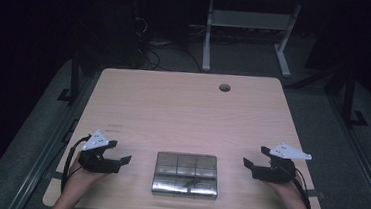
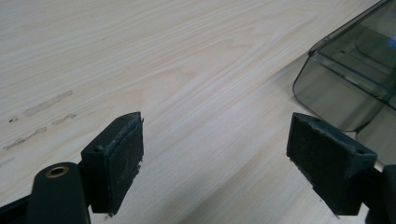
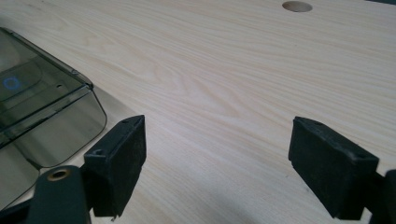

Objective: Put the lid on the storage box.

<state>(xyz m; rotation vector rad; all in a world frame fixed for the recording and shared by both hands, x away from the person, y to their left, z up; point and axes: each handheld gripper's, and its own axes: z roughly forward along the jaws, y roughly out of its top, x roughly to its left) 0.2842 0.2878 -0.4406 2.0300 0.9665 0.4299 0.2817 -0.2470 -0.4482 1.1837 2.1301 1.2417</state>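
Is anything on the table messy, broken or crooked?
Nothing stands out. The clear plastic box lies flat and square to the front edge of the table, not tipped, and nothing is spilled. A few faint scuff marks show on the wood to its left. Both hand-held grippers rest open beside it, left and right.

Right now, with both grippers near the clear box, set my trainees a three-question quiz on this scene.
1. True or false: the left gripper is shut on the clear plastic box.
2. Which lies between the two grippers? A) the round hole in the table B) the box C) a cable.
3. Fill in: the right gripper has its jaws ____.

Key: 1. False; its jaws stand open with bare table between them, beside the box. 2. B. 3. Open.
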